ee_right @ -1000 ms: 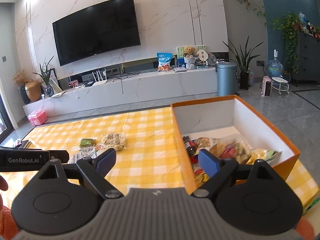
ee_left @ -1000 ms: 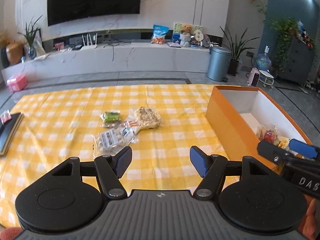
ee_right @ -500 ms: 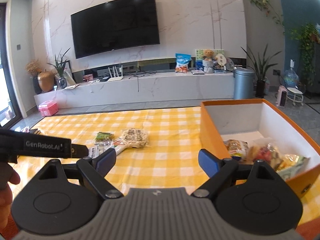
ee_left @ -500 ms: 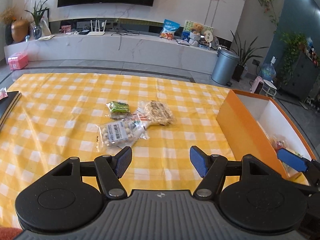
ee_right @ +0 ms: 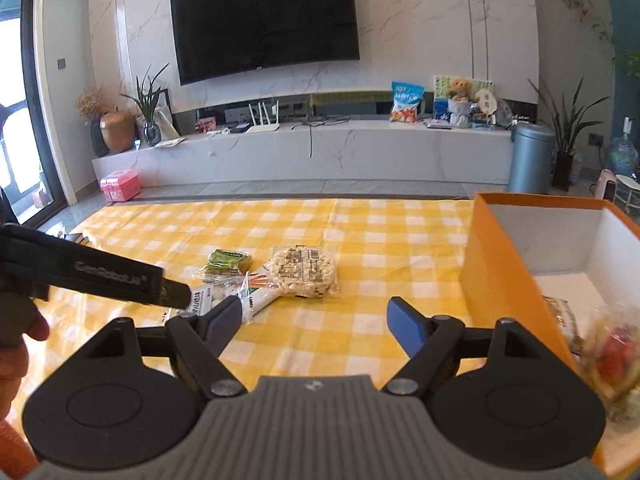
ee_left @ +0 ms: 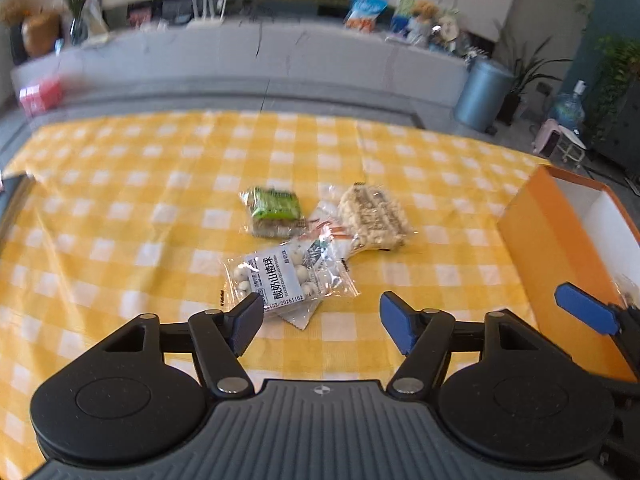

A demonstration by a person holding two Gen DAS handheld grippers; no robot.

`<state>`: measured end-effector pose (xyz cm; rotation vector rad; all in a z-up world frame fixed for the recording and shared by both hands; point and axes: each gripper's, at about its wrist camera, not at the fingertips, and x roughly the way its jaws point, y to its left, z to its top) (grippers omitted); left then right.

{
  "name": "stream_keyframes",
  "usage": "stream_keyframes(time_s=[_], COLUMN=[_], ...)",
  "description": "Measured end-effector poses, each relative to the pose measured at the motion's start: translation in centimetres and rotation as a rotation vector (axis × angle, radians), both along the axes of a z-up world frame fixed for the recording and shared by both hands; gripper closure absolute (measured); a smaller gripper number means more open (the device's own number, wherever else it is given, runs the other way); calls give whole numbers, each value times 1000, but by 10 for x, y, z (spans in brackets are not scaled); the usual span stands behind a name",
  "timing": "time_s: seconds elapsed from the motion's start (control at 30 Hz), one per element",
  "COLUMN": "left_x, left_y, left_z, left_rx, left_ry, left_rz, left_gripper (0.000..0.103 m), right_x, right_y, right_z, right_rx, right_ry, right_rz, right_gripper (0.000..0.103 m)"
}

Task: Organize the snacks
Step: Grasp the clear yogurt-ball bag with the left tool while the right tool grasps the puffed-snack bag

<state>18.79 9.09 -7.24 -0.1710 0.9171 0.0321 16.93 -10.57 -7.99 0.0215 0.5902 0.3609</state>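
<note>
snacks: clear pack of white balls [ee_left: 282, 280], green pack [ee_left: 274, 210] | left tool [ee_left: 320, 316] released, widening | right tool [ee_right: 316, 320] released, narrowing

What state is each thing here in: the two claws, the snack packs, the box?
Left gripper: open, empty; jaws have just been opening.
Right gripper: open, empty; jaws have just been closing.
Clear pack of white balls: sealed, flat on cloth.
Green-labelled pack: sealed, flat.
Round puffed-cake pack: sealed, flat.
Orange cardboard box: lidless, holding snacks.
</note>
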Motion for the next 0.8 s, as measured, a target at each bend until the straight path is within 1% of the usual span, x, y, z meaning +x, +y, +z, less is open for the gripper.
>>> stream_keyframes(time_s=[0.03,0.1,0.13,0.27,0.33,0.43,0.53,0.63,0.7,0.73,0.8], left_x=[6,16,22,41,49,58,59,61,60,58,54], left_y=[1,5,6,-2,-7,-6,0,5,6,7,10], left_z=[-4,-10,-11,-15,-22,-30,-34,-42,-48,-50,-51], left_rx=[-2,2,20,163,213,218,187,158,167,175,186], left_ry=[12,14,11,-1,28,33,7,32,49,44,36], left_rz=[14,38,27,-137,-212,-267,-317,-363,-402,-417,-446], left_gripper=[15,15,15,15,15,15,14,14,14,11,10], right_x=[4,15,20,38,47,59,64,67,69,70,72], right_y=[2,6,7,11,14,17,20,22,24,24,25], right_z=[-2,-7,-10,-21,-28,-37,-45,-52,-56,-59,-62], right_rx=[-2,-13,-19,-39,-41,-37,-41,-43,-46,-46,-47], right_ry=[3,13,16,33,45,65,83,98,105,109,116], right_rz=[7,22,30,46,47,49,56,64,63,62,61], right_gripper=[25,25,24,24,24,24,24,24,24,24,24])
